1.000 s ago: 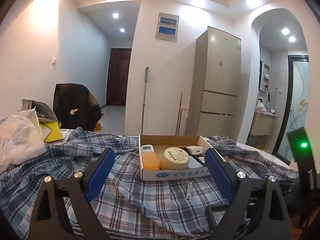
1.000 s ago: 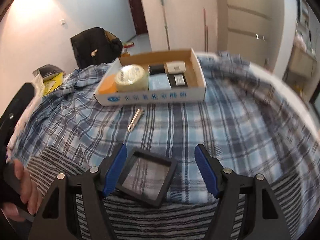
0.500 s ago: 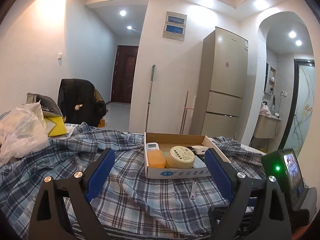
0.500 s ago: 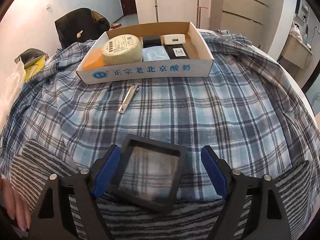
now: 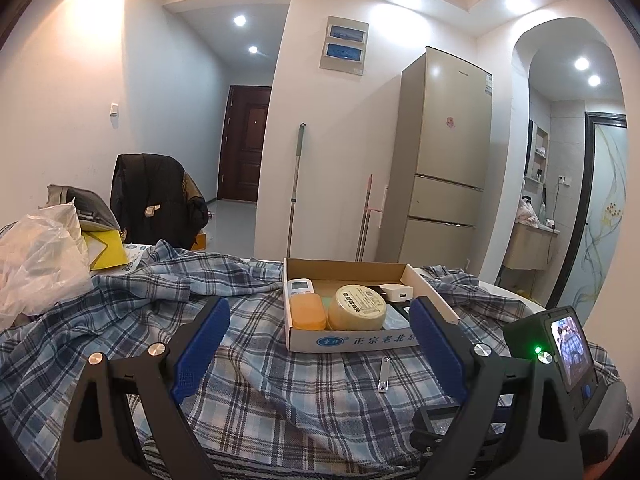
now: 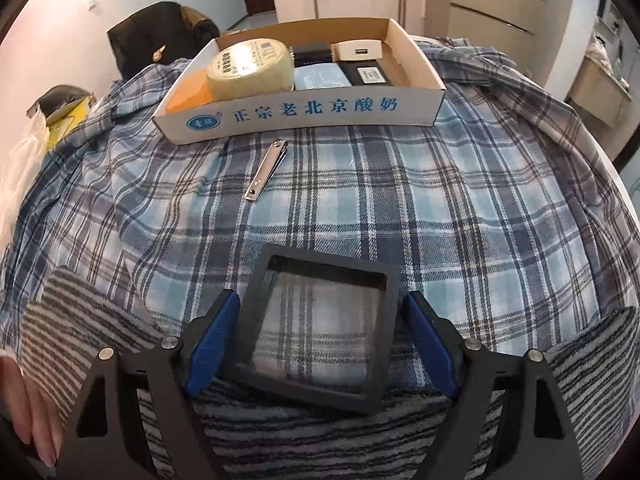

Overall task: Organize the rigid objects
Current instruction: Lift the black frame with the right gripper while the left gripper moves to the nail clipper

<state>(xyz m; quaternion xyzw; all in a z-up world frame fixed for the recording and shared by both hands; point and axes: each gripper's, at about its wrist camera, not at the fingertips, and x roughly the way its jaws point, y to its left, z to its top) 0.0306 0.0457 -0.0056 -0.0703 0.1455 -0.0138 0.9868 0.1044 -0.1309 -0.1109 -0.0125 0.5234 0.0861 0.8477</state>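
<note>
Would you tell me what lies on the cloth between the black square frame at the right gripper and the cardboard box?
A metal nail clipper lies on the plaid cloth between the black square frame and the cardboard box, nearer the box; the right wrist view shows it best.

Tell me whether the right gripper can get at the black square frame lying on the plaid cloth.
Probably yes. The right gripper has its jaws on either side of the black square frame, with a gap showing at the right jaw, and nothing lies between them.
</note>
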